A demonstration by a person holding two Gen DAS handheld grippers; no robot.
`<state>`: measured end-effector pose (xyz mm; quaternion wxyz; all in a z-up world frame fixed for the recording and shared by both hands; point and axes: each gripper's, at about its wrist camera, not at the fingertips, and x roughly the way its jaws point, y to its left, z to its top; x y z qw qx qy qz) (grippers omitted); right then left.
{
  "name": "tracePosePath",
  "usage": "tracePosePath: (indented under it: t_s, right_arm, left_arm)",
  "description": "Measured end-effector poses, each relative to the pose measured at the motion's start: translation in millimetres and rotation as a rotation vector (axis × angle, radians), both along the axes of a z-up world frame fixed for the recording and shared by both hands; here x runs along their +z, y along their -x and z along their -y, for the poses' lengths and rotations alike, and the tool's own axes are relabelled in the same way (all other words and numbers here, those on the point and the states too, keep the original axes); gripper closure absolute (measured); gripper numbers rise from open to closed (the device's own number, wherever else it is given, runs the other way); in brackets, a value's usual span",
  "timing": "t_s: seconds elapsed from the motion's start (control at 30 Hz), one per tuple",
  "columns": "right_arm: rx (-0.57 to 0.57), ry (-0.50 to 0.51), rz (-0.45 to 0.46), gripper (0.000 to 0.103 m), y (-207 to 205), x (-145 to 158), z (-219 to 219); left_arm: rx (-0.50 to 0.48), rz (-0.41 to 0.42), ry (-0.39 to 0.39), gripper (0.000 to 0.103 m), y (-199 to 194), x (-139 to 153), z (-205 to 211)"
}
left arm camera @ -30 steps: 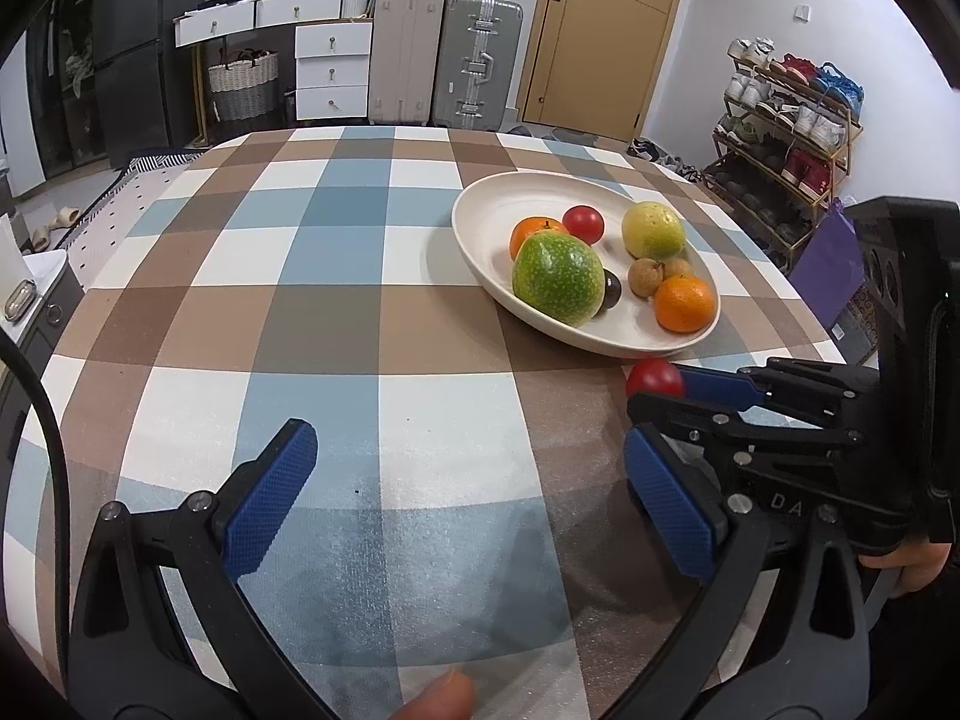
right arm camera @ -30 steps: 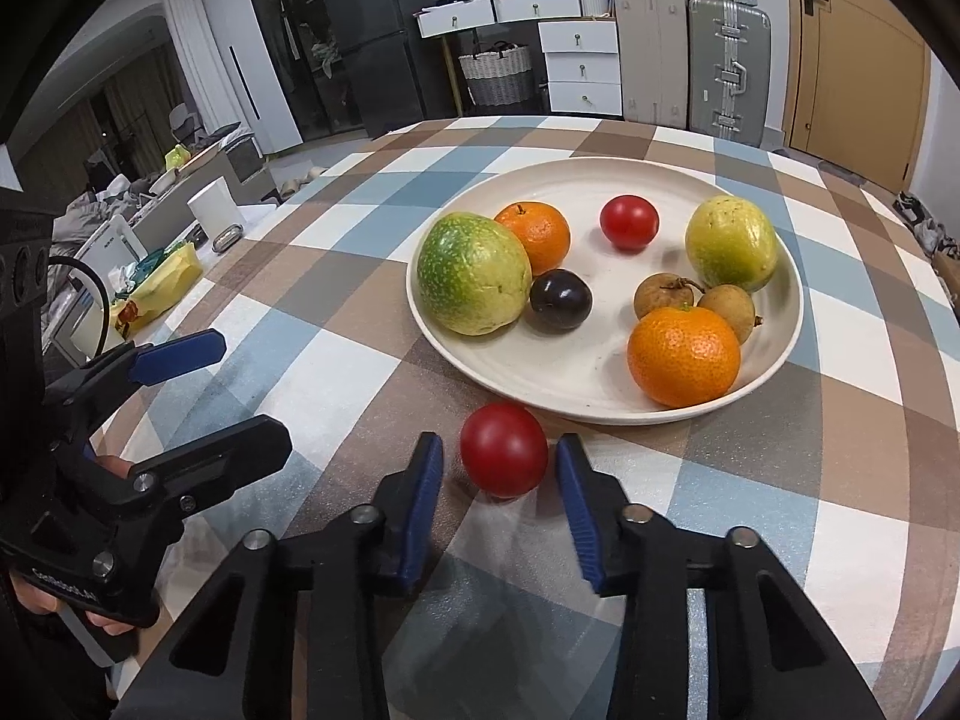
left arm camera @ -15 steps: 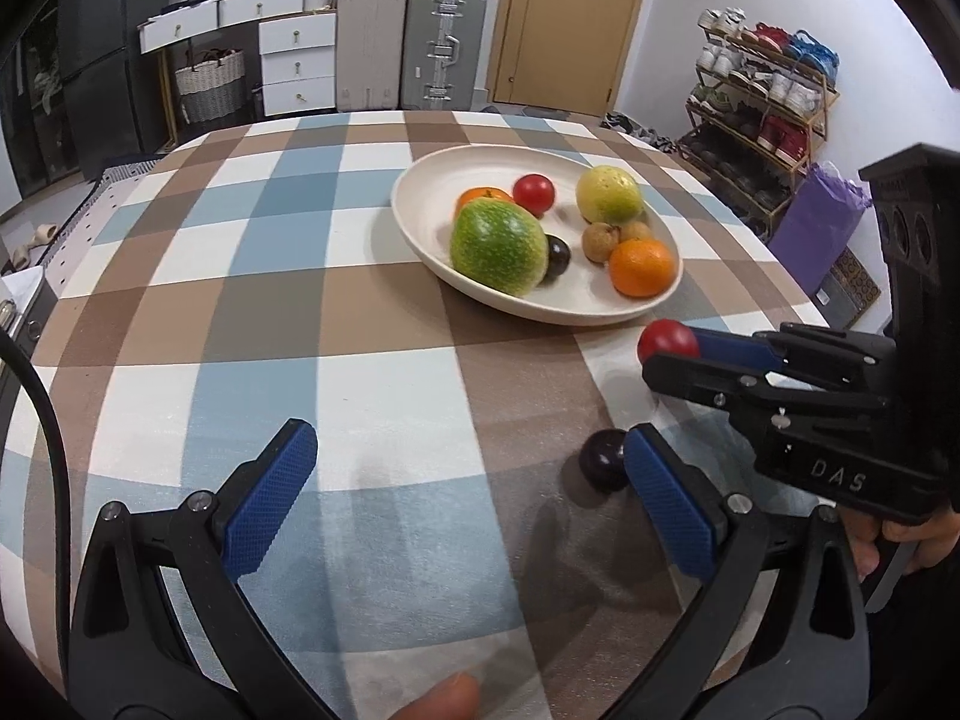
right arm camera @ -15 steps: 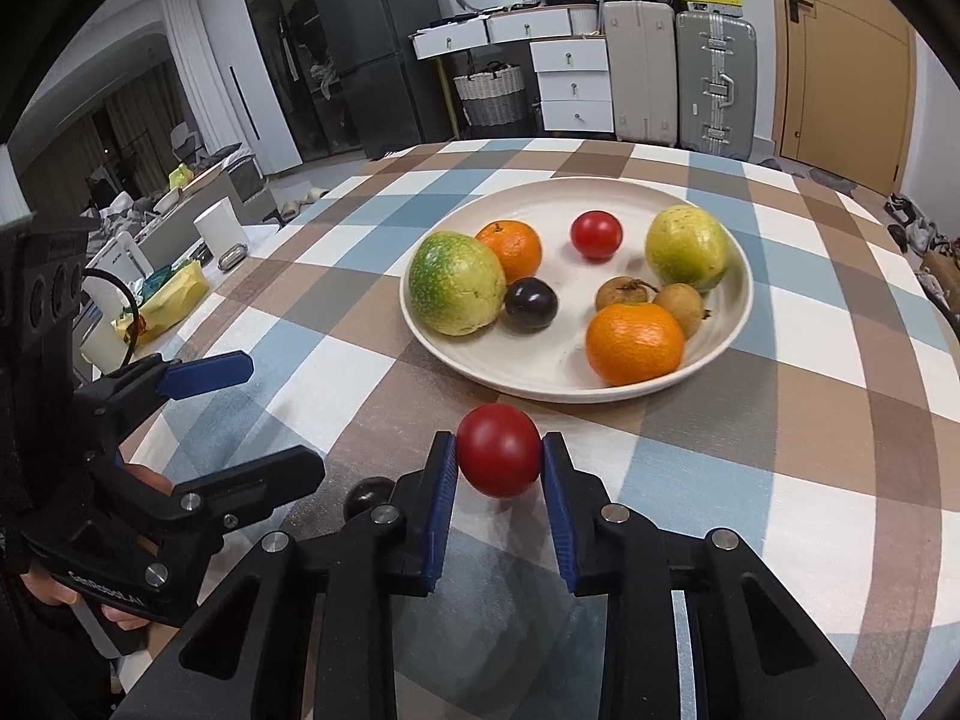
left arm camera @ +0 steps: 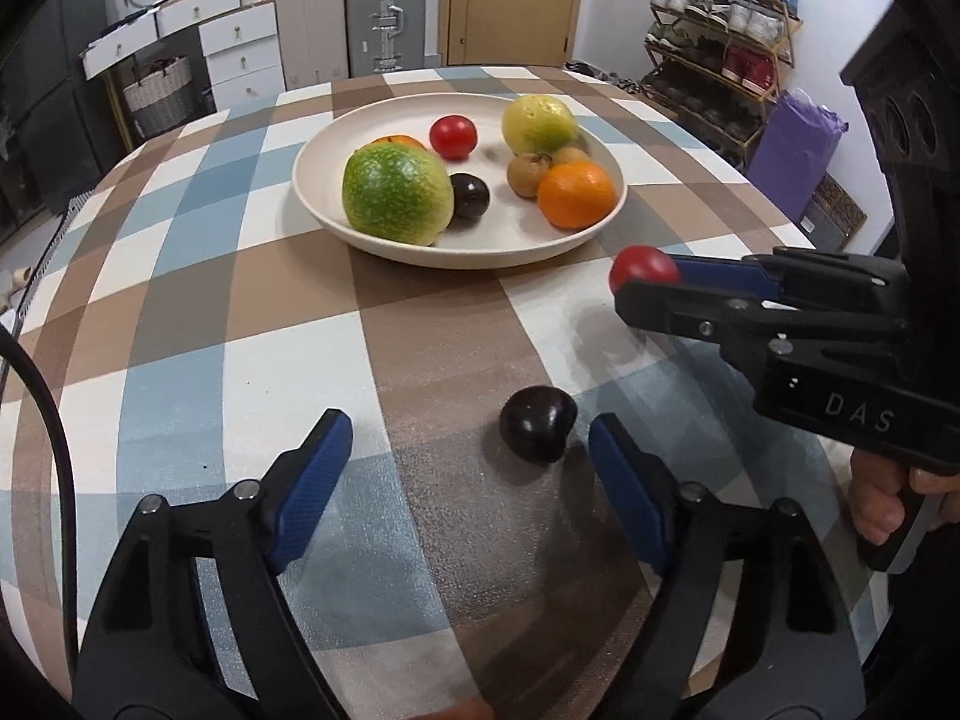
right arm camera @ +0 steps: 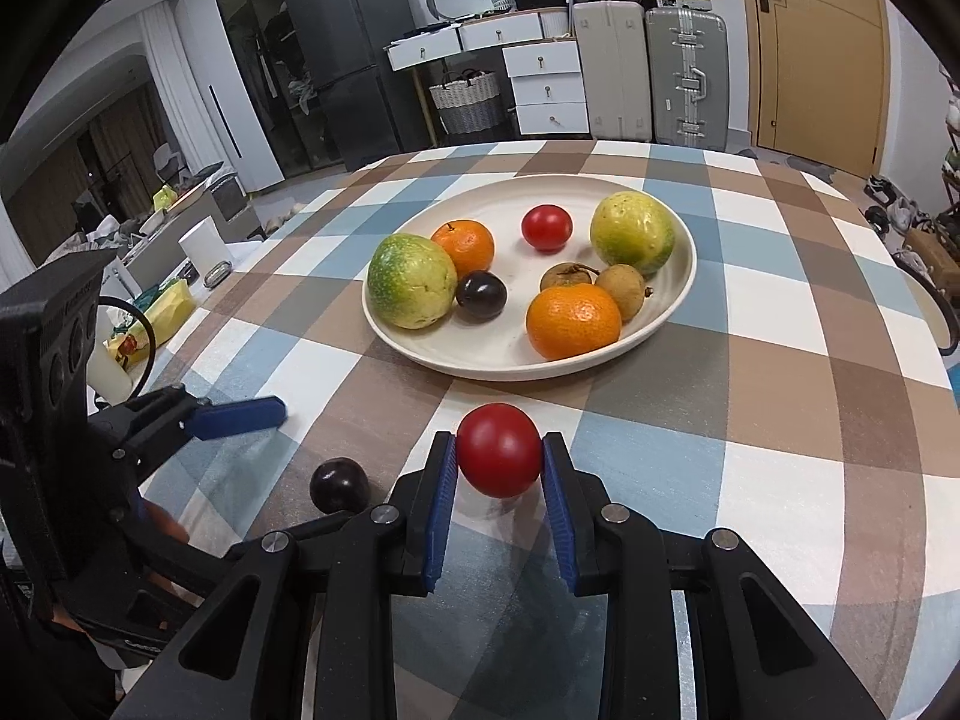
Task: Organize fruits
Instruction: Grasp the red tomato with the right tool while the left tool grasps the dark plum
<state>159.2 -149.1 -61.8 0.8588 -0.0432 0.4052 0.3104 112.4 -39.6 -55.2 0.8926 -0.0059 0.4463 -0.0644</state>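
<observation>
My right gripper (right arm camera: pixel 499 459) is shut on a red tomato (right arm camera: pixel 499 458) and holds it above the checked tablecloth, short of the cream plate (right arm camera: pixel 678 294); the tomato (left arm camera: pixel 642 267) also shows in the left wrist view. My left gripper (left arm camera: pixel 465 459) is open, its jaws either side of a dark plum (left arm camera: pixel 537 423) lying on the cloth, nearer the right finger. The plum (right arm camera: pixel 339 485) sits left of my right gripper. The plate (left arm camera: pixel 312 192) holds a green fruit (left arm camera: pixel 396 192), oranges, a tomato, a plum, a yellow-green fruit and small brown fruits.
The round table's edge (left arm camera: pixel 840 252) curves close on the right. A shoe rack (left arm camera: pixel 720 30) and purple bag (left arm camera: pixel 792 144) stand beyond it. Drawers and suitcases (right arm camera: pixel 648 78) line the far wall.
My right gripper closed on the red tomato and lifted it off the cloth. My left gripper moved forward, so the dark plum now lies between its open jaws.
</observation>
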Motion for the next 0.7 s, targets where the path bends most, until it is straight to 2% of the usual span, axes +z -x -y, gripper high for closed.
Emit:
tracePosePath:
  t_s: [0.2, 0.27, 0.33, 0.4, 0.7]
  right_arm:
    - [-0.011, -0.002, -0.003, 0.074, -0.3, -0.1, 1.2]
    - [-0.01, 0.0, -0.002, 0.074, -0.4, 0.0, 1.2]
    - [-0.01, 0.0, -0.003, 0.074, -0.6, -0.1, 1.5]
    - [-0.009, -0.001, -0.003, 0.074, -1.0, -0.4, 1.3]
    - [-0.012, -0.004, 0.001, 0.074, -1.3, -0.2, 1.7]
  left_arm:
    - [-0.048, 0.009, 0.026, 0.055, 1.8, 3.1, 3.1]
    - [-0.071, 0.015, 0.048, 0.071, 3.3, 4.1, 3.6]
    - [-0.096, 0.029, 0.053, 0.08, 7.1, 6.0, 6.4]
    - [-0.106, 0.043, 0.032, 0.08, 10.1, 7.8, 10.0]
    - [-0.08, 0.059, 0.085, 0.08, 10.7, 14.4, -1.1]
